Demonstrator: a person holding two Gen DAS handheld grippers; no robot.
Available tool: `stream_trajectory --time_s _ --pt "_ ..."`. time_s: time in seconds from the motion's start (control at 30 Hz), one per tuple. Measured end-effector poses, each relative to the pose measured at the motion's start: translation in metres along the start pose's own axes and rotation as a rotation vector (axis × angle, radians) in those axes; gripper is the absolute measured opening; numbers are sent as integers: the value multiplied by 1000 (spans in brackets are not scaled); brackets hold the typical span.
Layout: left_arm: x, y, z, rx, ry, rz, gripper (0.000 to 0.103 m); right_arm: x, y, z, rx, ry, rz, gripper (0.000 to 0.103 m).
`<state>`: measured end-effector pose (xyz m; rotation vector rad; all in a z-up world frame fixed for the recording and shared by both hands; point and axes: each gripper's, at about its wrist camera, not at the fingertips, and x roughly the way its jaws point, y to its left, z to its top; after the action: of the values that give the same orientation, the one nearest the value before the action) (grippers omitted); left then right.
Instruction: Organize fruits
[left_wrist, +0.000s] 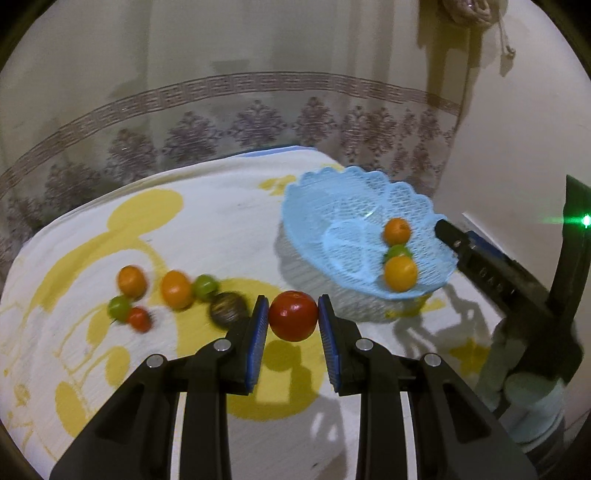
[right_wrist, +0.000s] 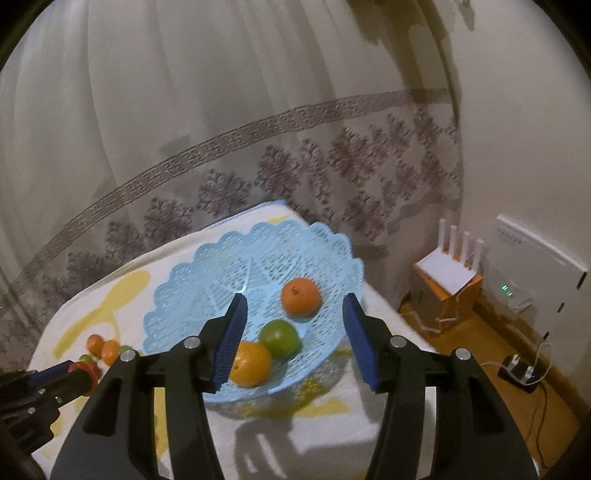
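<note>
Ribbed blue pads of our left gripper (left_wrist: 293, 314) clamp a glossy round red fruit (left_wrist: 293, 315) above the cloth-covered surface (left_wrist: 221, 221). Our right gripper (right_wrist: 293, 325) gapes wide, empty, over the lacy scalloped blue basket (right_wrist: 207, 266) near the surface's edge.

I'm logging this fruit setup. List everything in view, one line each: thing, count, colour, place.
Basket: 1, light blue lattice, on the table, tilted.
Basket fruit: 3; two orange, one green.
Held fruit: 1, red, between the left gripper's pads.
Loose fruit: 6; two orange, two green, one red, one dark brown, on the table left of the basket.
Tablecloth: 1, white and yellow.
Curtain: white, patterned, behind.
Router: 1, white, floor corner.
Left gripper: shut on held fruit.
Right gripper: open, over the basket.
</note>
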<state>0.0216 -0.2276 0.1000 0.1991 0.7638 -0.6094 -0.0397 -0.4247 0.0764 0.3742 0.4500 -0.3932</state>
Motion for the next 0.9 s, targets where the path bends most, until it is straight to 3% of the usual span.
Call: stream_trajectory --time_s 0.37,0.6,0.63,0.7,0.9 --pt "30 -35 27 74 -42 -95 28 7 -10 -4 23 -14 -48 56" --pt "40 -37 26 78 -14 -106 30 6 -16 -4 44 -26 -67 56" --pt "39 -33 24 68 -6 -110 33 6 -17 -4 47 -25 -66 56" --pt "34 -25 19 56 3 -94 57 7 -17 -4 45 -24 -67 55" --pt "0 8 -8 20 3 -71 60 7 -17 -5 40 -27 -69 55"
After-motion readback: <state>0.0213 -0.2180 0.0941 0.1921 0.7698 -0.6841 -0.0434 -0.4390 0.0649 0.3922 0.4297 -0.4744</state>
